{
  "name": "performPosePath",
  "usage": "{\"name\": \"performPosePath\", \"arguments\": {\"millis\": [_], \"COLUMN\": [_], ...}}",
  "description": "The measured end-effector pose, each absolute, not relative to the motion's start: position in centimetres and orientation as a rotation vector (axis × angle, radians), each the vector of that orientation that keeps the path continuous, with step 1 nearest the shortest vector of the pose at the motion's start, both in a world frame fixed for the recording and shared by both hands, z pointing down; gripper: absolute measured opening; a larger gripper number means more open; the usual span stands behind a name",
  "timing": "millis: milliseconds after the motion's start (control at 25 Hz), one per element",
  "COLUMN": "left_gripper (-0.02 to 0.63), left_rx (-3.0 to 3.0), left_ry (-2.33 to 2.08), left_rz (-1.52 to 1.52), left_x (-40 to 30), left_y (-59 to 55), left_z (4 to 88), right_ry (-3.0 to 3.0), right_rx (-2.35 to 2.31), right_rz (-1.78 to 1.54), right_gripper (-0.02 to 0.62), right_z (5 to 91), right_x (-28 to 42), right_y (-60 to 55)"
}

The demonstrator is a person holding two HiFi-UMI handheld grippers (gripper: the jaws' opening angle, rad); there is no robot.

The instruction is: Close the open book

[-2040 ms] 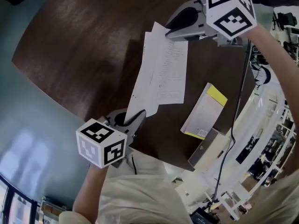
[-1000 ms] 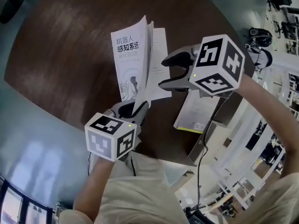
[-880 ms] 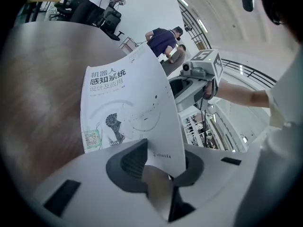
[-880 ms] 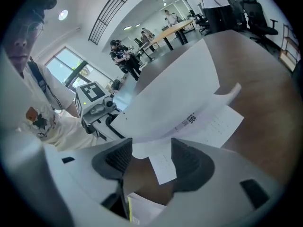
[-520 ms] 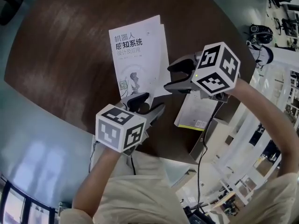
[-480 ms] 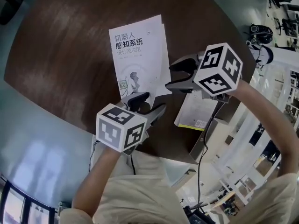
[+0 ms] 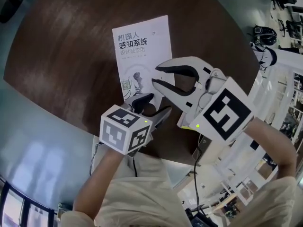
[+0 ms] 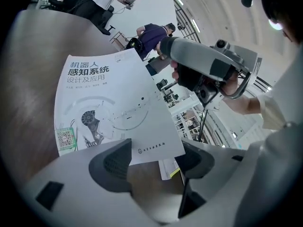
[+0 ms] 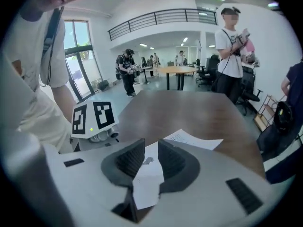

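Note:
The book [image 7: 142,56] lies closed and flat on the dark round table [image 7: 71,56], its white cover with black title facing up. My left gripper [image 7: 156,104] sits at the book's near edge. Its jaws are opening wide, and the cover's corner [image 8: 156,145] lies beyond the fingertips, untouched. My right gripper [image 7: 155,75] hangs raised above the book's lower right part. Its jaws are closing to a narrow gap with nothing between them. Through that gap [image 9: 150,150] the white book [image 9: 194,140] shows below on the table.
A thin booklet with a yellow strip [image 7: 188,121] lies right of the book, mostly hidden by the right gripper. A black cable [image 7: 195,174] runs off the table's near edge. Past the table's far end stands a person [image 9: 232,46], with others further back.
The book's cover has swung over and the book now lies closed. My left gripper let go and opened. My right gripper rose toward the camera and its jaws narrowed.

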State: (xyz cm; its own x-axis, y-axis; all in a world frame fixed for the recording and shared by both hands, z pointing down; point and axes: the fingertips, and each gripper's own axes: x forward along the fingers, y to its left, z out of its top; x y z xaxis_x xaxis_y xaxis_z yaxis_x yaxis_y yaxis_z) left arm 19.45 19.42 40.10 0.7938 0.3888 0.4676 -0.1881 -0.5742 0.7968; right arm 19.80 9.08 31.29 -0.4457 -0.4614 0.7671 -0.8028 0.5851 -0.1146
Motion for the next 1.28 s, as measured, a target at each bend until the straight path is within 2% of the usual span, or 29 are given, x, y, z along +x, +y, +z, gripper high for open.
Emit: {"name": "performPosePath", "arguments": {"millis": [240, 840, 1040, 1160, 1280], "left_gripper": [0.268, 0.268, 0.267, 0.24, 0.174], "left_rx": [2.034, 2.0, 1.994, 2.0, 2.014], "left_ry": [0.16, 0.157, 0.122, 0.114, 0.091], "left_rz": [0.769, 0.759, 0.776, 0.785, 0.805], "left_x": [19.4, 17.7, 16.8, 16.2, 15.6], "left_y": [19.5, 18.5, 17.7, 17.3, 16.8], "left_z": [40.3, 40.3, 40.9, 40.8, 40.6], "right_ry": [-1.972, -1.72, -1.729, -1.755, -1.787], "right_rx": [0.823, 0.846, 0.92, 1.016, 1.16], "right_rz": [0.665, 0.859, 0.932, 0.951, 1.003], "right_gripper": [0.089, 0.087, 0.025, 0.02, 0.008], "right_z": [36.3, 44.0, 45.1, 44.6, 43.6], "right_x": [19.2, 24.8, 24.0, 22.9, 22.2], "right_y": [10.6, 14.0, 14.7, 14.6, 14.2]}}
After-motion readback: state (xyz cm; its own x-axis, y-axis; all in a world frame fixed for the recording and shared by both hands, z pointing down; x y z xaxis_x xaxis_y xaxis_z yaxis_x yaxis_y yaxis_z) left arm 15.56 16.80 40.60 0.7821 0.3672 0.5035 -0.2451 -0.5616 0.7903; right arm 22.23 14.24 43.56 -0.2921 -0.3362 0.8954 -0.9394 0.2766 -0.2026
